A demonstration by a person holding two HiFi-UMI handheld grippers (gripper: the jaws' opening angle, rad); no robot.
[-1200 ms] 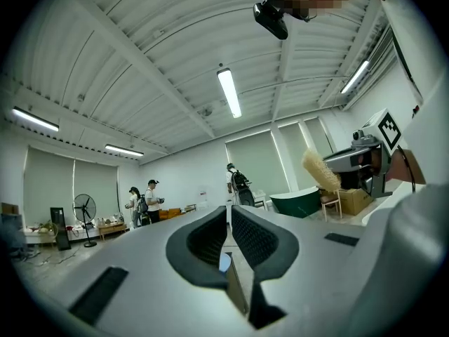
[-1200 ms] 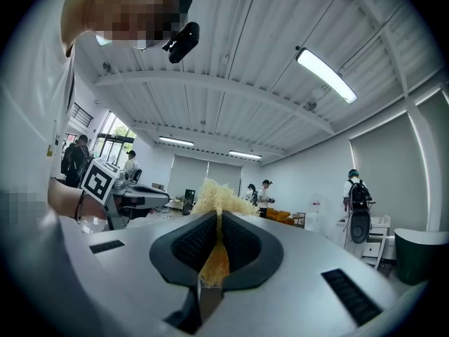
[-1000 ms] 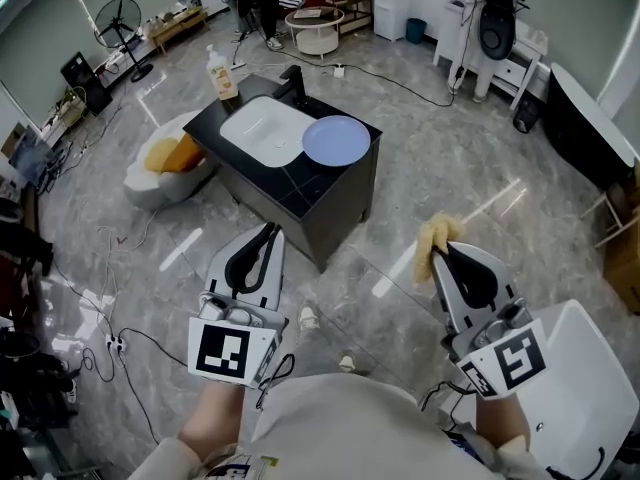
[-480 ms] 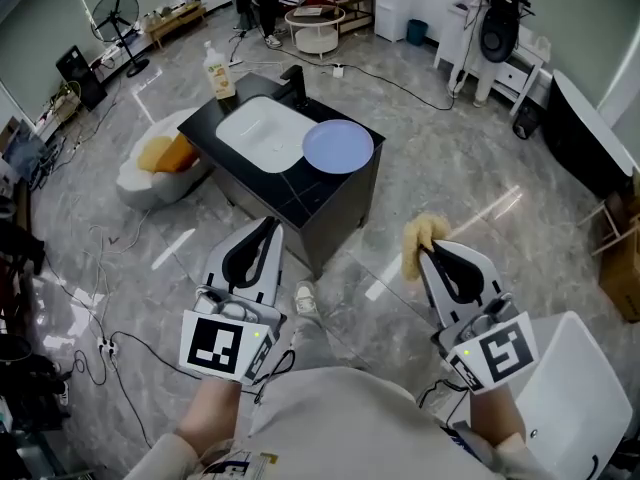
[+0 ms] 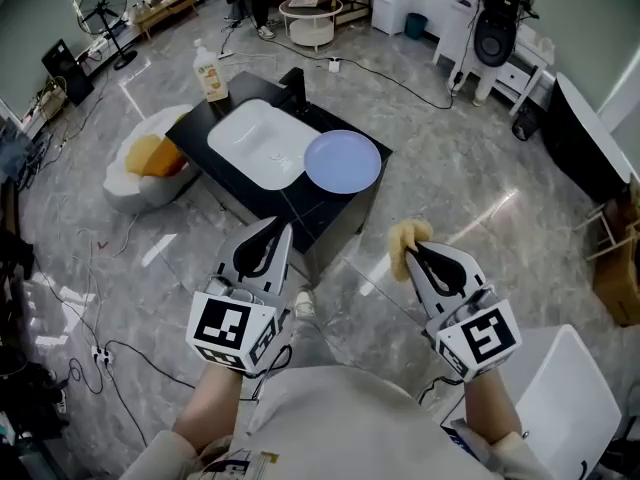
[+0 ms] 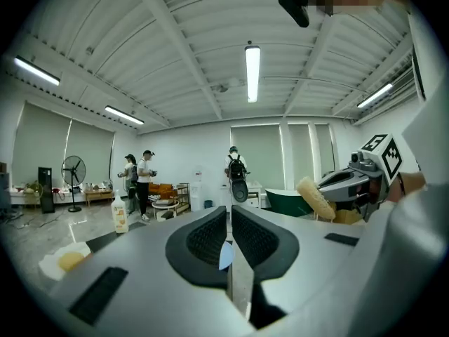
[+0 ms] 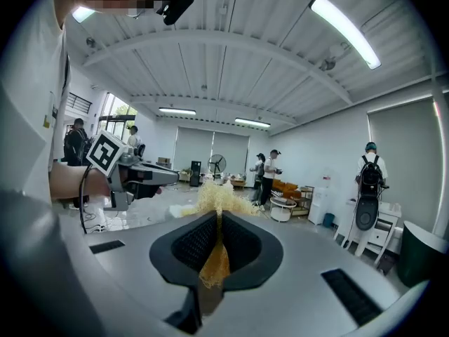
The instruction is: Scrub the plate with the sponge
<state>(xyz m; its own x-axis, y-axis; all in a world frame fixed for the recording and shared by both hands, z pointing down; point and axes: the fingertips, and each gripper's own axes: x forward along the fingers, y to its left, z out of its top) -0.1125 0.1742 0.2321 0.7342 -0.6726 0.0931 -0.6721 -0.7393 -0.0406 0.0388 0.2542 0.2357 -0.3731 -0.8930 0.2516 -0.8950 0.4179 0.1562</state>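
Note:
A light blue plate (image 5: 342, 161) lies on the near right corner of a black counter (image 5: 312, 206), beside a white sink basin (image 5: 255, 143). Both grippers hang short of the counter, above the floor. My left gripper (image 5: 274, 228) is shut with nothing between its jaws; in the left gripper view (image 6: 229, 220) a sliver of the plate (image 6: 224, 256) shows behind the narrow slit. My right gripper (image 5: 411, 249) is shut on a yellow fibrous sponge (image 5: 406, 236), to the right of the counter's corner. The sponge (image 7: 219, 201) sticks out past the jaws of the right gripper (image 7: 217, 225).
A soap bottle (image 5: 207, 75) stands at the counter's far left corner and a black tap (image 5: 293, 85) behind the sink. A white tub with yellow contents (image 5: 147, 160) sits on the floor to the left. Cables trail over the floor. People stand far back.
The counter and plate have come nearer in the head view. Both grippers have shifted towards the counter, the right one leftwards with the sponge still in it.

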